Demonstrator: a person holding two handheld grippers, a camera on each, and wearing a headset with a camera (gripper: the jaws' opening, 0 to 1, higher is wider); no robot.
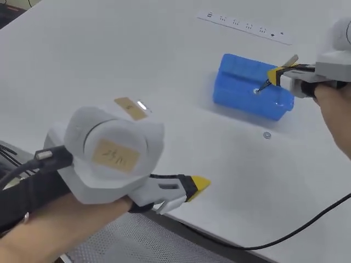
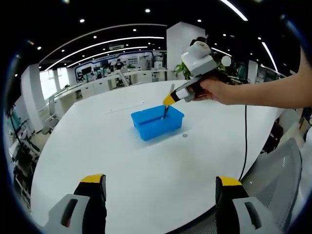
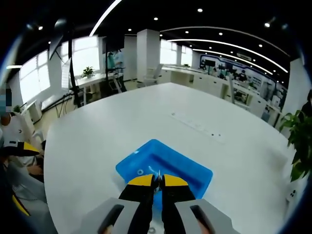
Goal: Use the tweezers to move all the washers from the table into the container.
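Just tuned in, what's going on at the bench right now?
The right gripper is shut on the tweezers, whose tips reach down into the blue container, where one washer lies. A second washer sits on the white table just beside the container. The left gripper is open, holding nothing, near the table's front edge.

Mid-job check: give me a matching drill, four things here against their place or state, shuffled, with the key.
1 left gripper
2 right gripper
3 loose washer
4 power strip

A on the table beside the blue container
B open, holding nothing
C on the table beyond the container
D shut on the tweezers

Pairs: 1-B, 2-D, 3-A, 4-C
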